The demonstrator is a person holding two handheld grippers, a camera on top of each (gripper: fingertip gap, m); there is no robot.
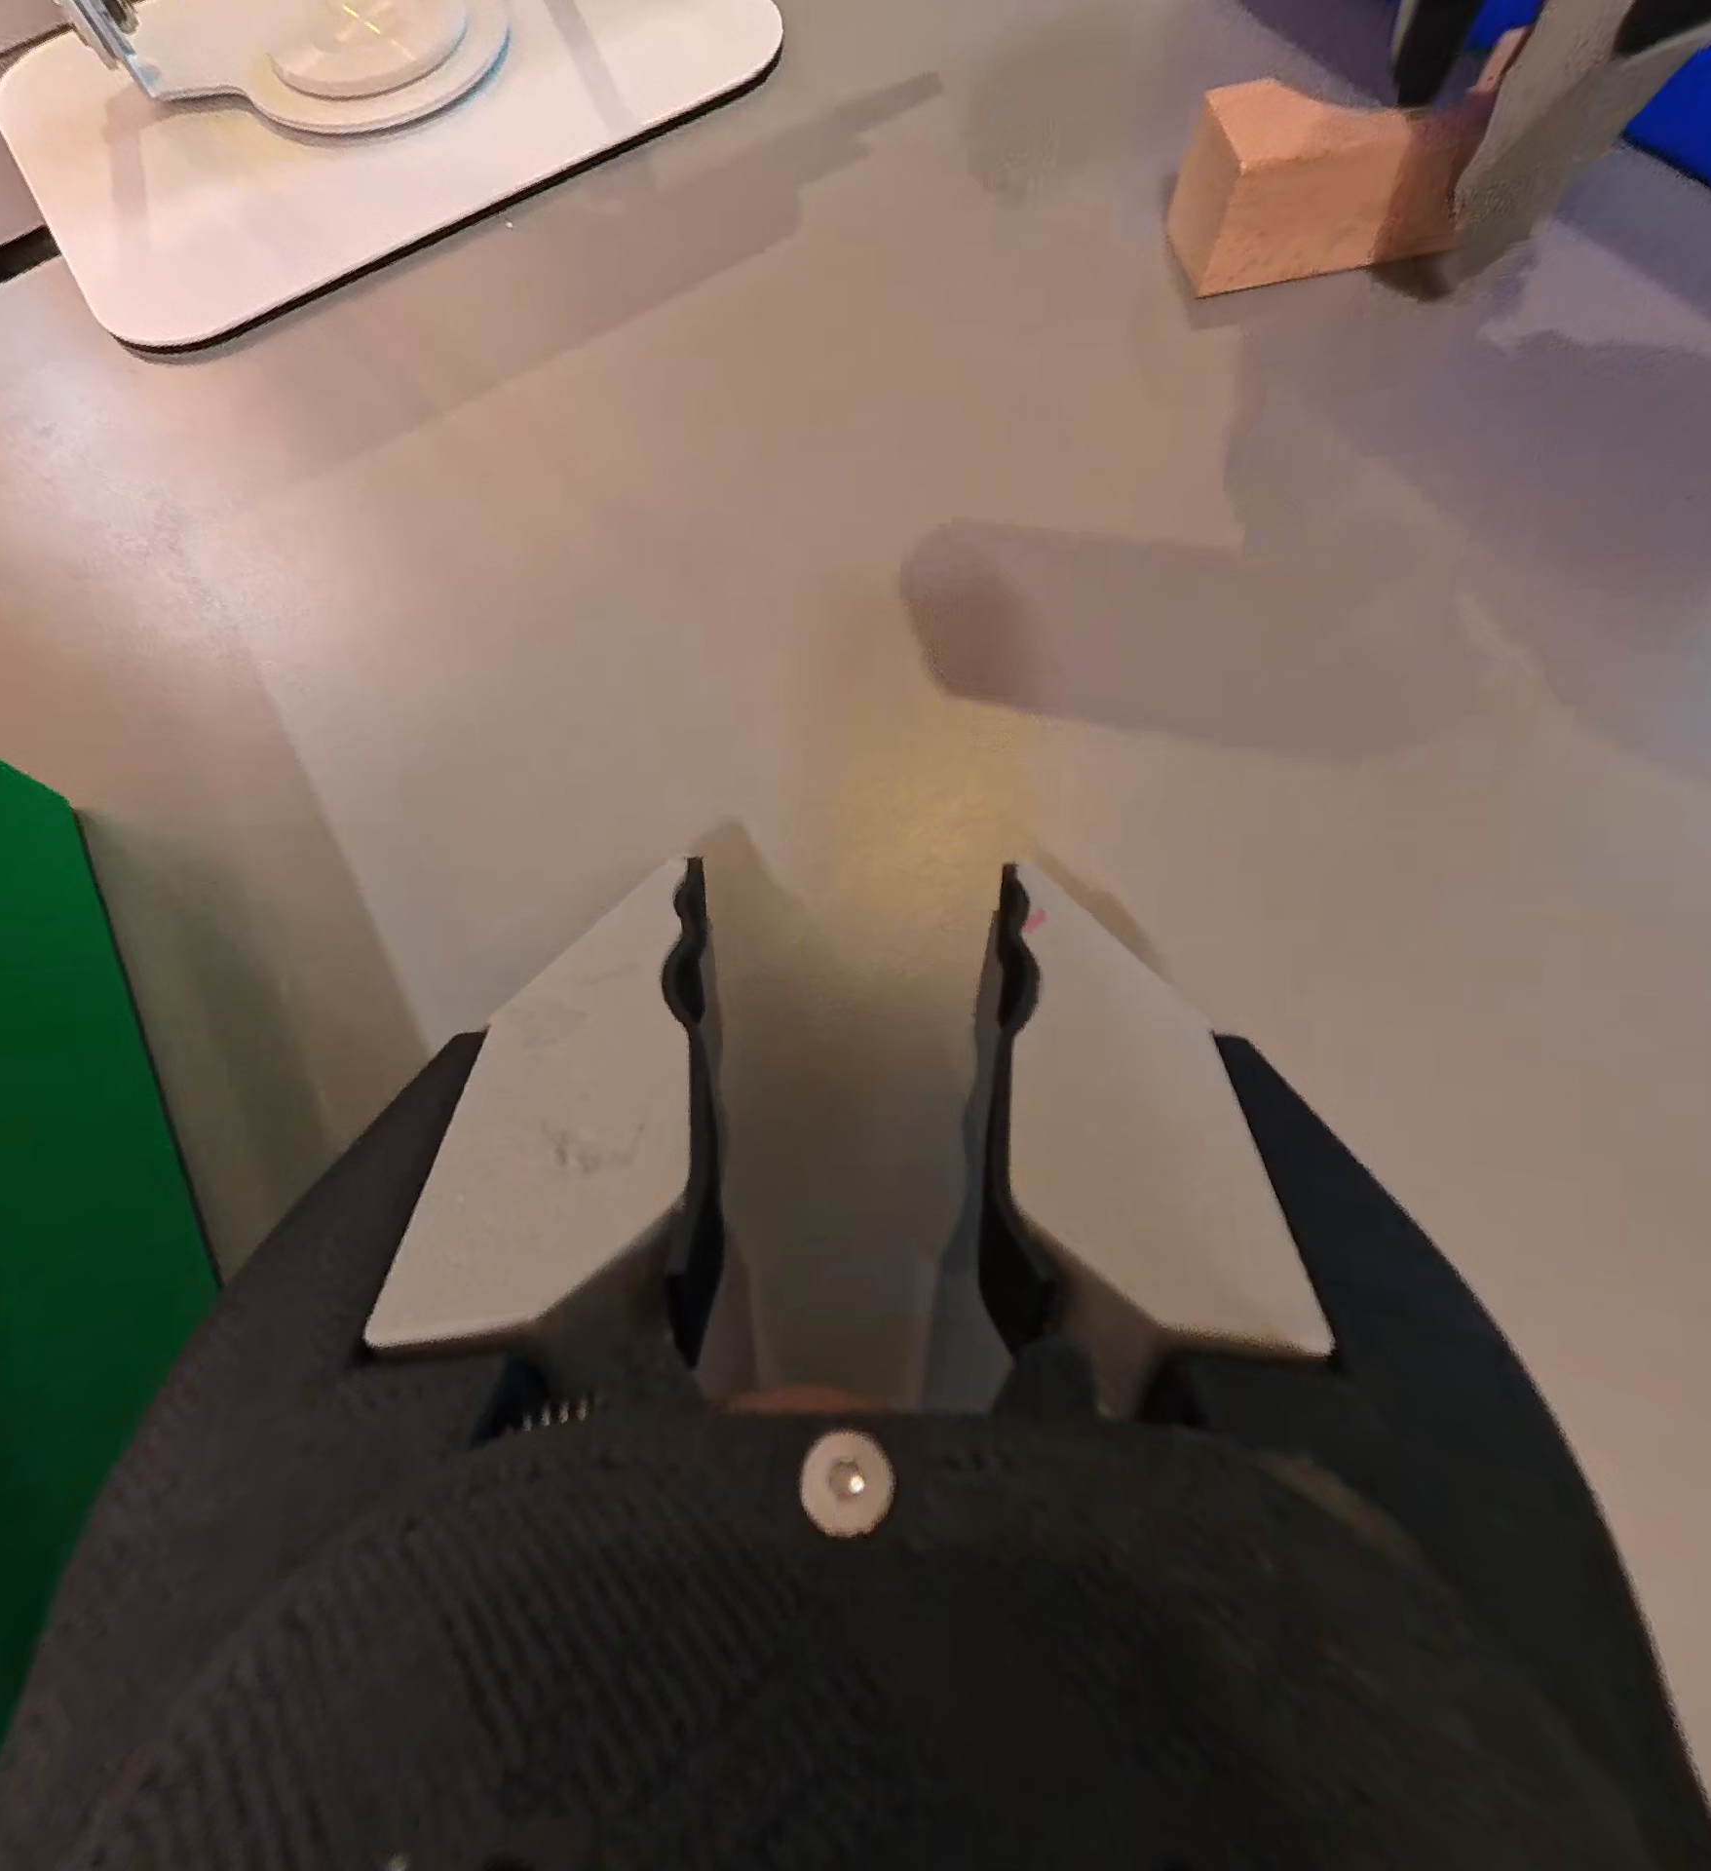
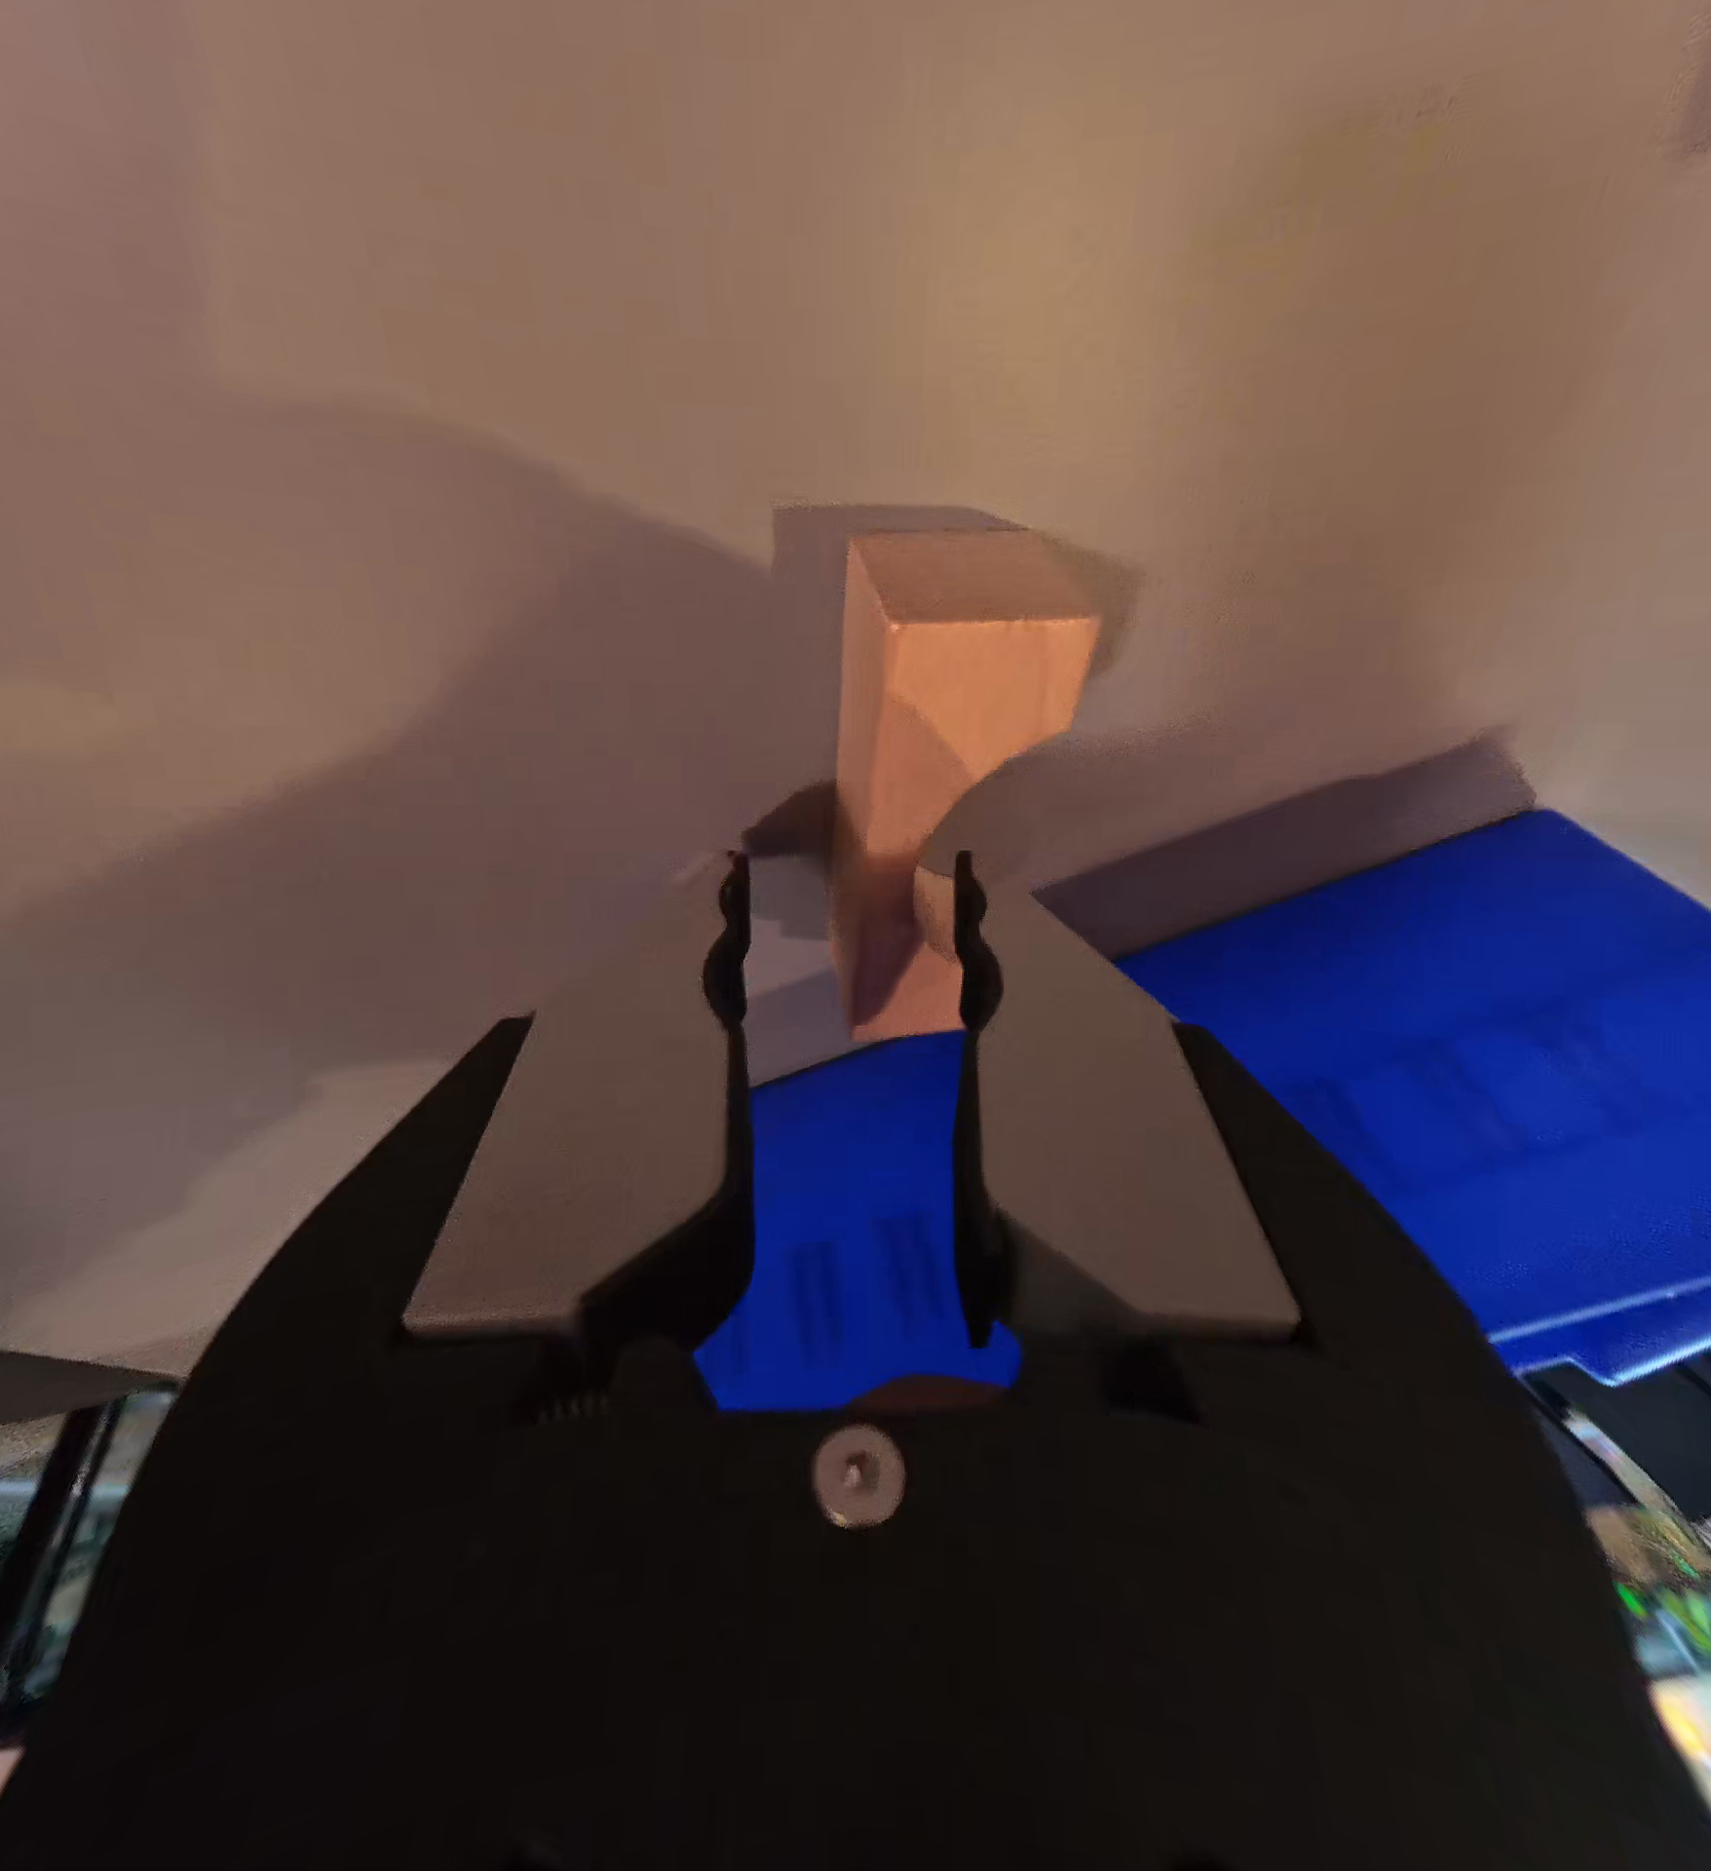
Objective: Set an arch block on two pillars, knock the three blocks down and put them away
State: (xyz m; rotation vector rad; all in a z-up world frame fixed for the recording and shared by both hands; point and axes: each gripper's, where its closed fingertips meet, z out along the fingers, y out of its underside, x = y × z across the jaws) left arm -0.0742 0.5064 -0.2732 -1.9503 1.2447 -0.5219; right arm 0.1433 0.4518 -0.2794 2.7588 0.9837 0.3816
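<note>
The left gripper [image 1: 849,871] is seen with its two grey fingers [image 1: 568,1114] held apart, and nothing is held between them; only the bare grey table [image 1: 528,607] is seen in the gap. The right gripper [image 2: 851,871] is also seen with its jaws apart, by a somewhat narrower gap, over the edge of a blue tray [image 2: 1439,1063]. A wooden arch block [image 2: 943,729] is found just past the tips of this gripper, a little toward the right finger [image 2: 1084,1114]. Its long axis is laid along the table and is pointed away from the gripper, so that a square end is turned away from the camera and the curved cut-out is opened toward the right. The near end of the block is seen between the two fingertips, but whether it is touched by them cannot be told, because this part is blurred. In the left wrist view the same arch block [image 1: 1307,192] is shown far ahead and to the right, lying flat on the table, with the right gripper [image 1: 1540,111] at its right end, and a green surface [image 1: 11,1114] at the left edge. A white flat base [image 1: 224,223] is placed at the far left, well apart from the block.
</note>
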